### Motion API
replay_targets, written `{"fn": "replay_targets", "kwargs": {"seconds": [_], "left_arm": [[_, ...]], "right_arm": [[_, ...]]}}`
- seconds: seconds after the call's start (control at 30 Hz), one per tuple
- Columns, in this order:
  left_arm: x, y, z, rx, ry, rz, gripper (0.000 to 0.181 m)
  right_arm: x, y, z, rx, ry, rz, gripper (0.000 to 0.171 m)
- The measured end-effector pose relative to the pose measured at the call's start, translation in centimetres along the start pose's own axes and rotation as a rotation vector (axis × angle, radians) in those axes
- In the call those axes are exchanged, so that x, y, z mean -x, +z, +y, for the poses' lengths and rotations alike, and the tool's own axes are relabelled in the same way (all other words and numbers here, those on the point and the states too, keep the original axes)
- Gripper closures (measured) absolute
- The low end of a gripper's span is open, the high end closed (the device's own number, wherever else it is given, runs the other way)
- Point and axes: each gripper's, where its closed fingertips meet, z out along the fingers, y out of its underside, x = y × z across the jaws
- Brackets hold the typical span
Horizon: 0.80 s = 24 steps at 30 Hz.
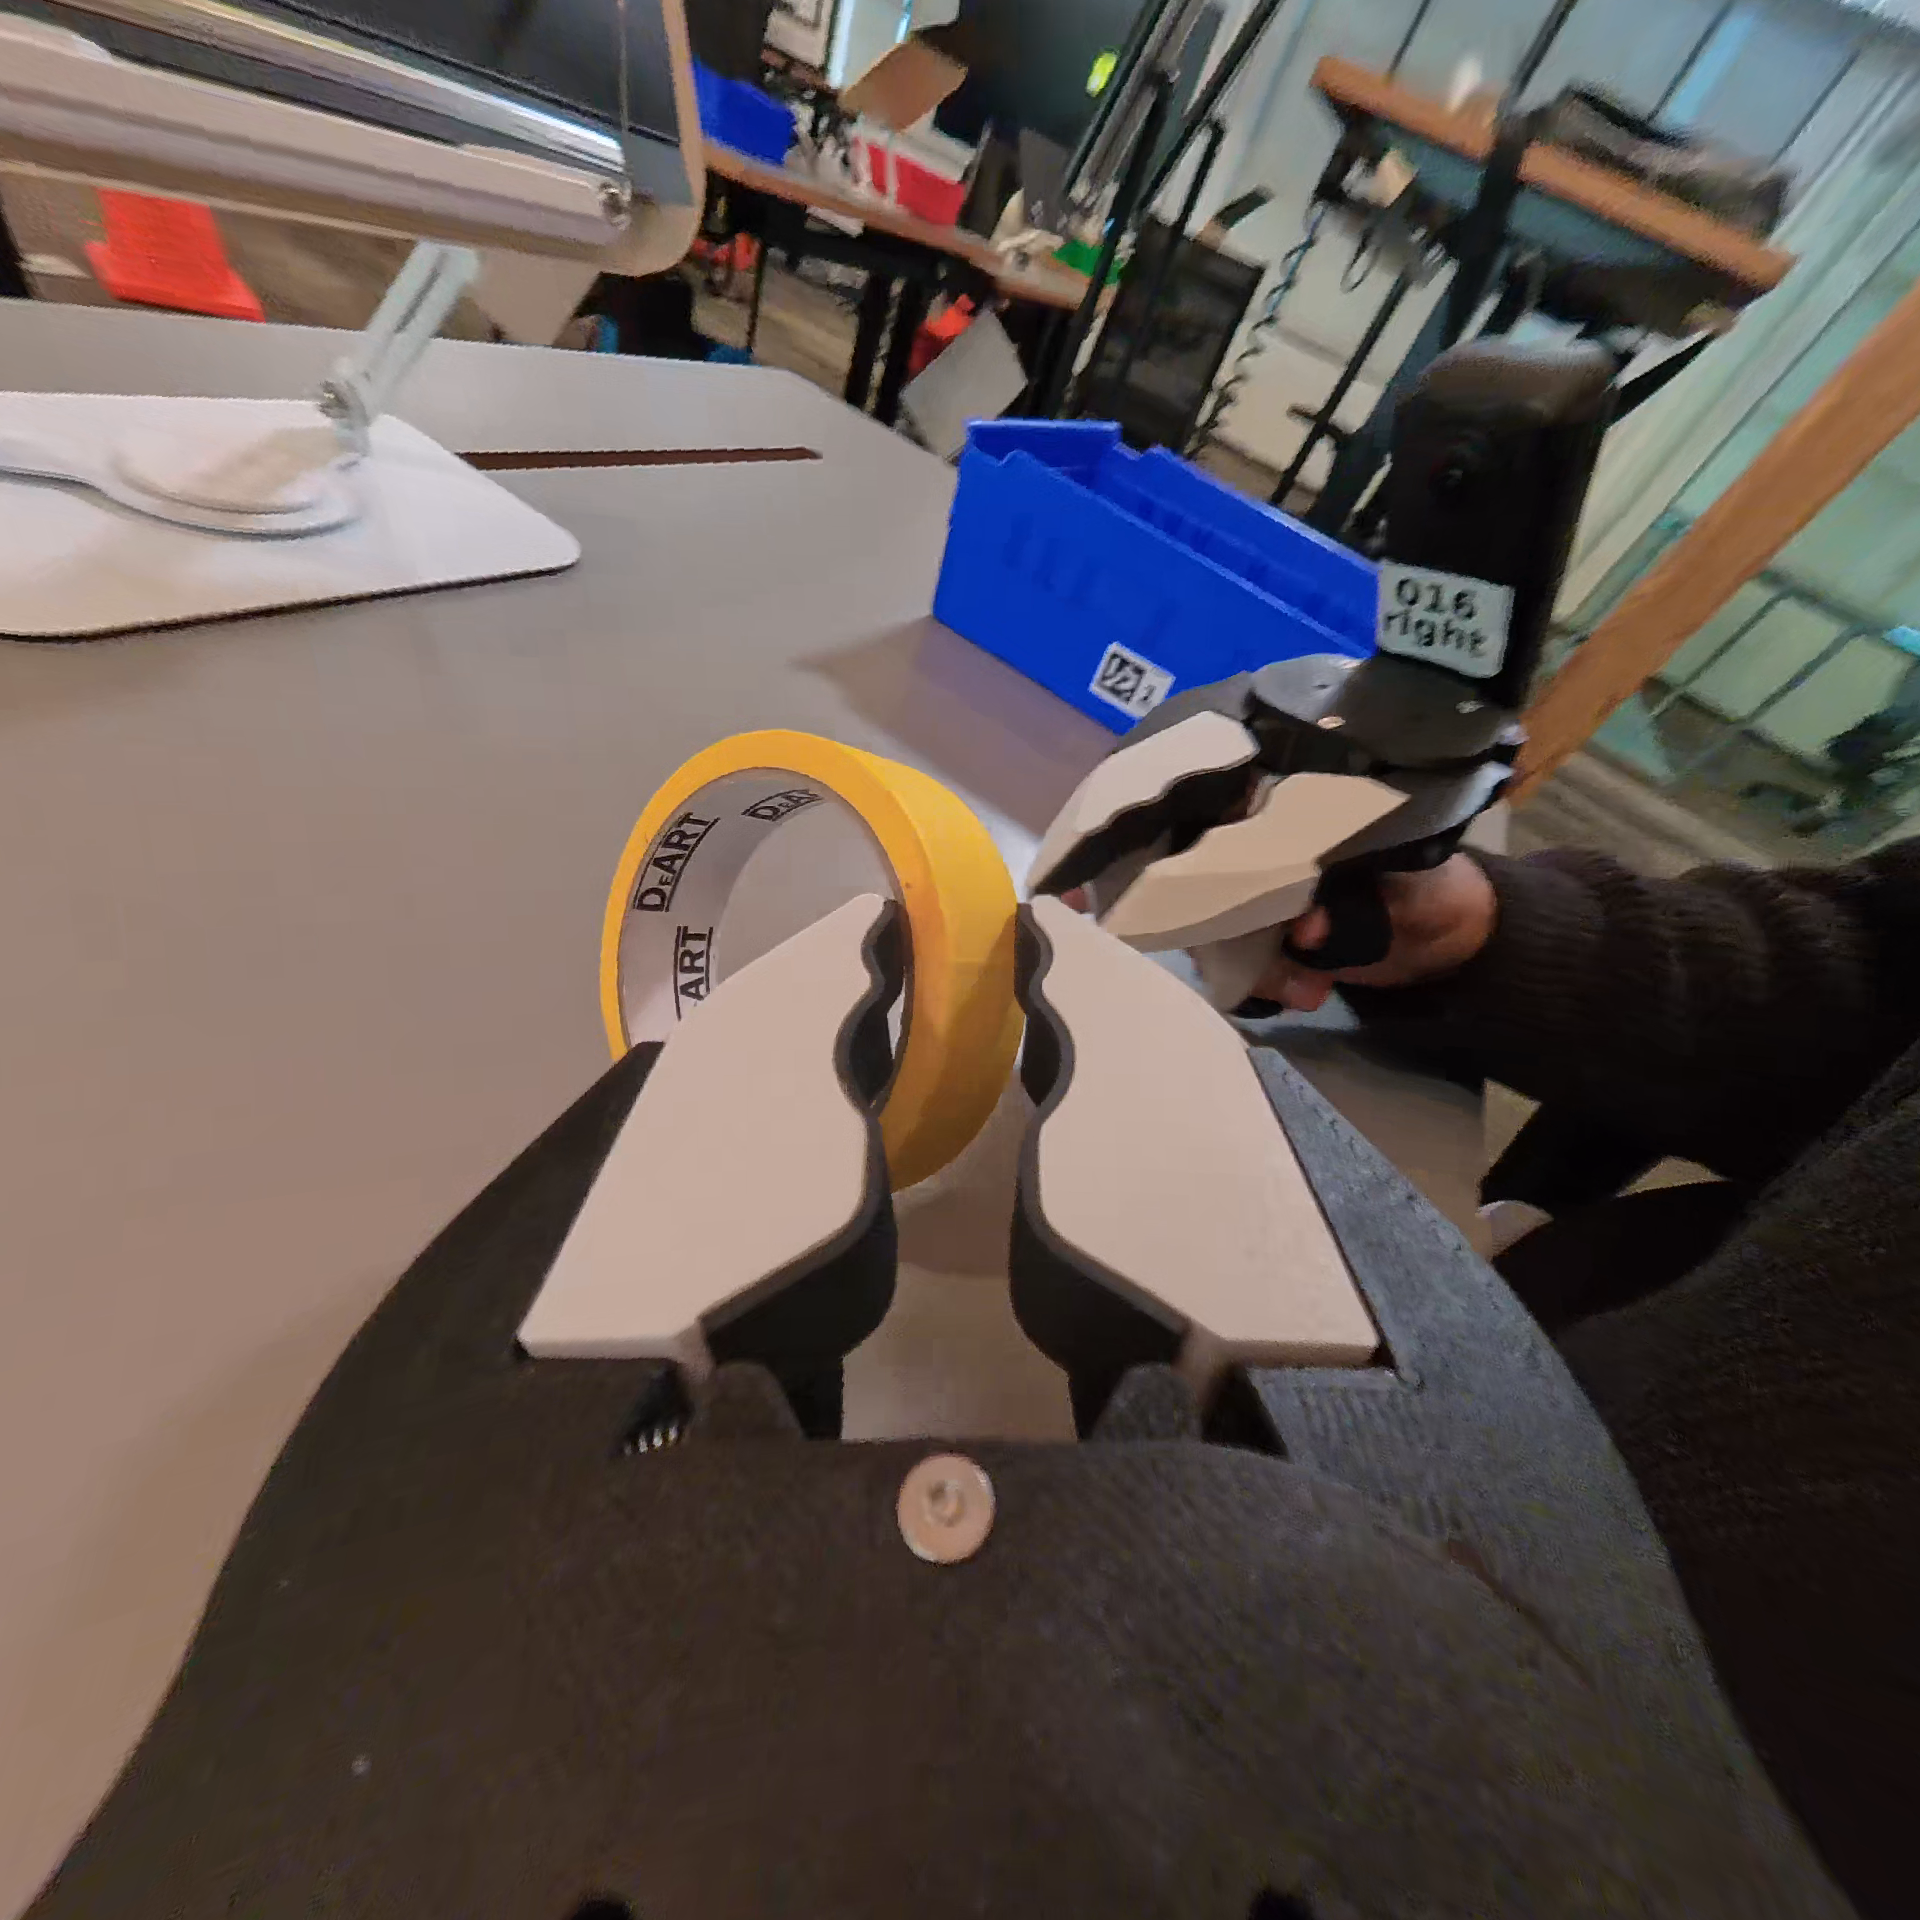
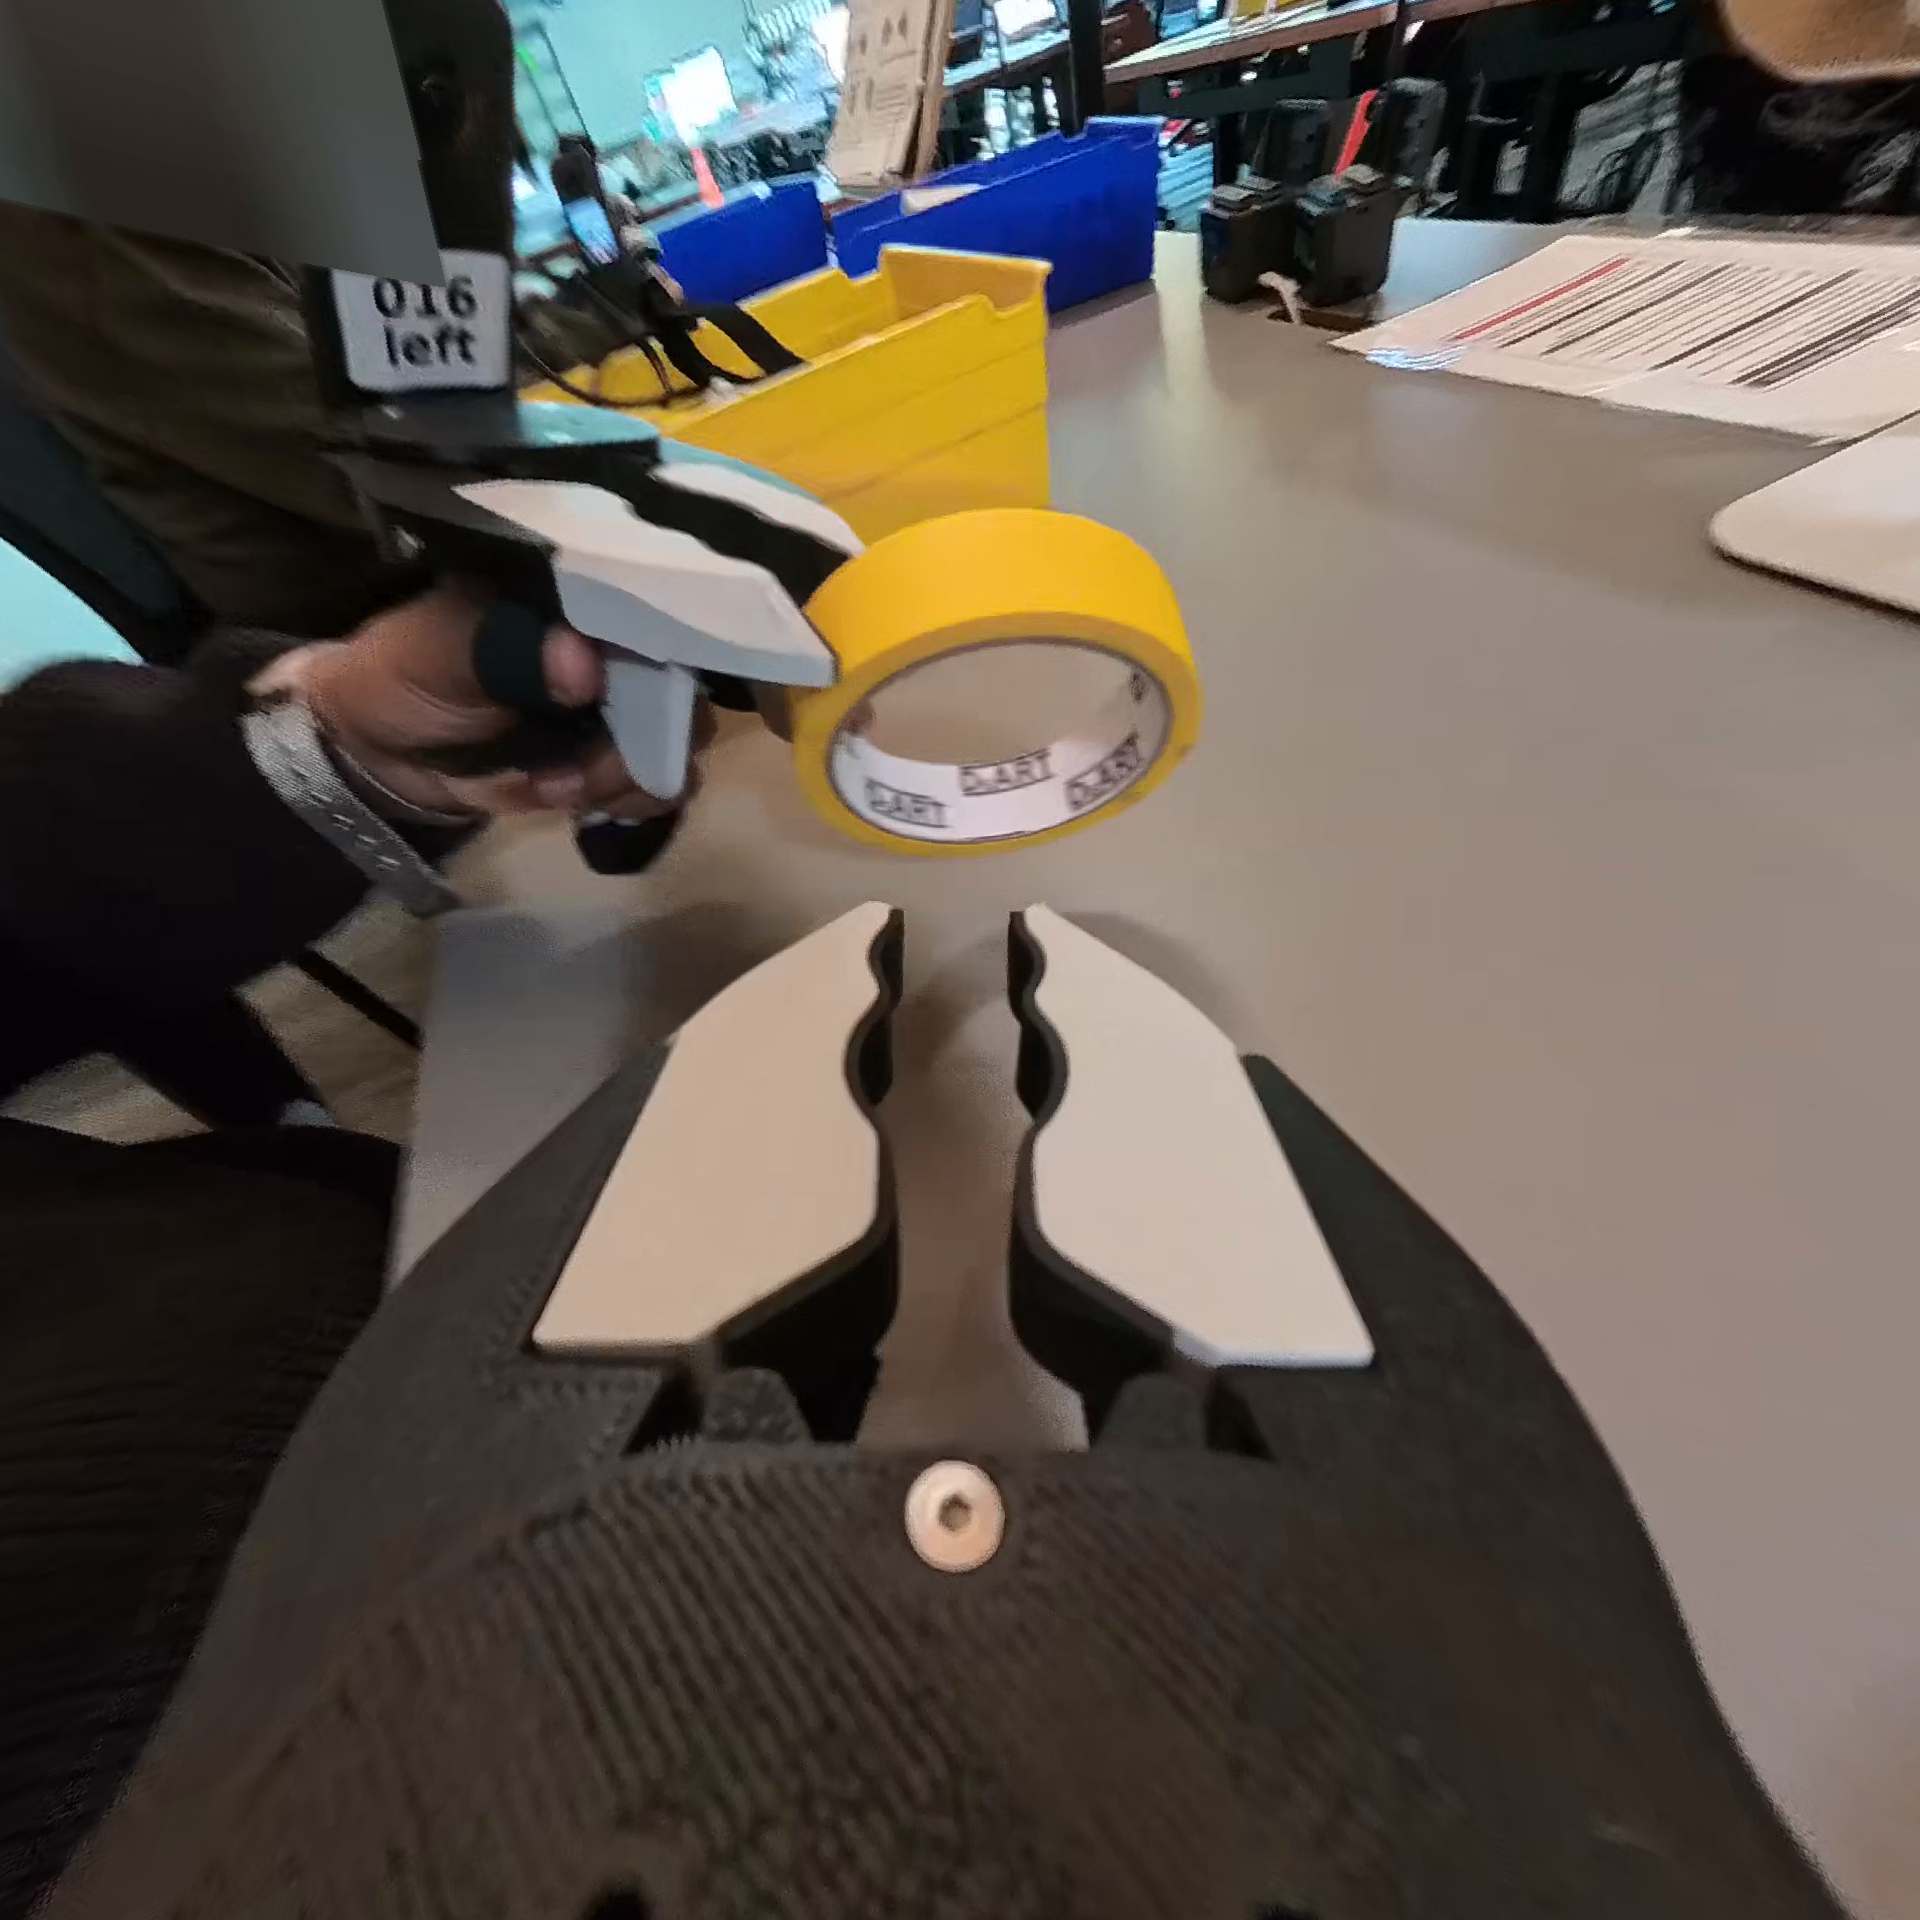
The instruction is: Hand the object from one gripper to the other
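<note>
Grey bench (image 1: 312,935) carries a blue bin (image 1: 1132,582) at the far edge in the left wrist view; a white monitor base (image 1: 260,520) sits far left. In the right wrist view a yellow bin (image 2: 914,384) stands behind the left gripper, 2 blue bins (image 2: 997,218) behind that, printed sheets (image 2: 1662,332) at far right. Nothing is seen between the 2 grippers.

Yellow tape roll (image 1: 935,935) is held off the bench, its wall pinched by the left gripper (image 1: 951,914): 1 finger passes through the core, the other sits on the outer face. In the right wrist view the roll (image 2: 997,675) hangs just beyond the tips of the right gripper (image 2: 956,914), apart from them, core opening tilted toward that camera.

Right gripper (image 1: 1081,883) is parted and empty, tips near the roll's outer side, not touching. Each gripper is gripped by a dark-sleeved hand (image 2: 457,717); the 2 are angled toward each other.
</note>
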Motion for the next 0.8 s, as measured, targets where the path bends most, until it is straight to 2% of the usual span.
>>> {"fn": "replay_targets", "kwargs": {"seconds": [0.1,0.17,0.23,0.33,0.43,0.47,0.53,0.7,0.8], "left_arm": [[-0.7,0.1,0.1,-0.035,-0.079,0.084,0.166],[-0.7,0.2,0.1,-0.045,-0.106,0.099,0.168],[0.3,0.7,1.1,0.012,-0.077,0.057,0.168],[0.2,1.4,1.2,0.018,-0.104,0.086,0.168],[-1.9,1.8,0.0,-0.032,-0.085,0.139,0.168],[-2.2,1.8,-0.2,-0.031,-0.035,0.119,0.167],[-3.1,1.5,-0.8,-0.049,0.012,0.133,0.168],[-3.4,1.5,-0.7,-0.075,0.03,0.153,0.168],[-3.4,2.0,-0.3,-0.061,0.013,0.191,0.169]], "right_arm": [[-2.6,-0.6,0.5,0.029,-0.094,0.147,0.153],[-3.1,-0.8,-0.6,-0.043,-0.041,0.161,0.153],[-2.6,-0.4,-1.6,-0.116,0.056,0.127,0.151],[-1.3,0.9,-0.3,-0.046,0.069,0.105,0.149],[0.9,2.0,0.3,-0.006,0.074,0.049,0.147],[1.5,1.9,0.1,-0.019,0.086,0.035,0.158],[1.8,1.1,-0.5,-0.063,0.101,0.036,0.151],[2.5,-0.9,-3.0,-0.228,0.236,-0.152,0.138],[2.5,-1.1,-3.6,-0.266,0.308,-0.229,0.136]]}}
